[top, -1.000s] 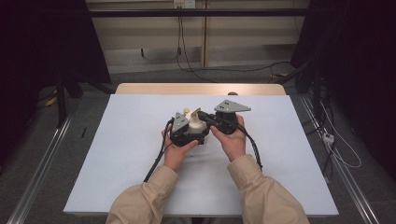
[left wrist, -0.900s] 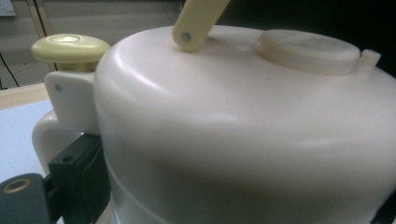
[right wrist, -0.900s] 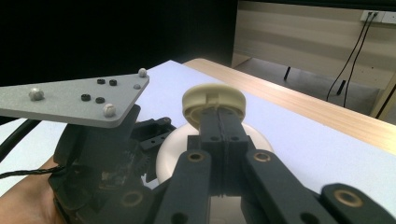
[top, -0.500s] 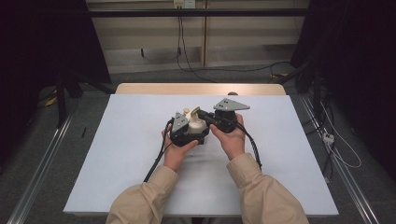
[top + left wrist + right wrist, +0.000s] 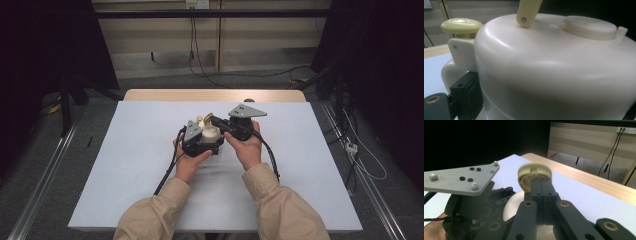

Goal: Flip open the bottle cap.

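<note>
Nothing has shifted over the last second: the left gripper [image 5: 200, 142] still clamps the cream plastic jug [image 5: 554, 70] between its jaws, and the right gripper [image 5: 541, 185] stays clenched on the yellow lid [image 5: 535, 176] just above the jug, apparently lifted off. No readable writing or brand.

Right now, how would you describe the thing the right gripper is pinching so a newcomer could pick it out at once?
Start at the white table, where two hands meet near the middle around a cream kettle-like jug. The left gripper holds the jug's body by the handle. The right gripper is shut on the pale yellow round lid, lifted on edge above the jug; it is yellower than the jug and ring-shaped.
</note>
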`<act>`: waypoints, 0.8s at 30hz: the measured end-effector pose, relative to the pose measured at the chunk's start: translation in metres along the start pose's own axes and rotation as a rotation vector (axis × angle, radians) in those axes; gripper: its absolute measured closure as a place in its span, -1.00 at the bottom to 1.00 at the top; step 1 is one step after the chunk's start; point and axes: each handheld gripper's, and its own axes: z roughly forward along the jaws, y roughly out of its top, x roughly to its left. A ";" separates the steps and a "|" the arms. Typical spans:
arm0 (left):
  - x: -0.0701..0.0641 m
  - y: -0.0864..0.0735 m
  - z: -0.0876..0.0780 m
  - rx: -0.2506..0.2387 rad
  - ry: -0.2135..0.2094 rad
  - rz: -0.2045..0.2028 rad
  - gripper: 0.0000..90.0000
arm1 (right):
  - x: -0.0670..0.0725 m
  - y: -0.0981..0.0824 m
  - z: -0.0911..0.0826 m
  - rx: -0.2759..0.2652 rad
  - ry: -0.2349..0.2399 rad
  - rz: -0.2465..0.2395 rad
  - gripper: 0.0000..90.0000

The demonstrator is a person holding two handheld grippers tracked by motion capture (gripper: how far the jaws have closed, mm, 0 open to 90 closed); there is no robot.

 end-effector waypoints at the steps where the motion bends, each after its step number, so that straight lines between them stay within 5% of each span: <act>1: 0.000 0.000 0.000 0.000 0.000 -0.001 -0.86 | 0.000 0.000 0.000 -0.001 -0.002 0.000 1.00; 24: 0.000 0.000 0.000 -0.001 0.001 -0.001 -0.86 | -0.002 0.002 0.007 -0.003 -0.003 0.000 1.00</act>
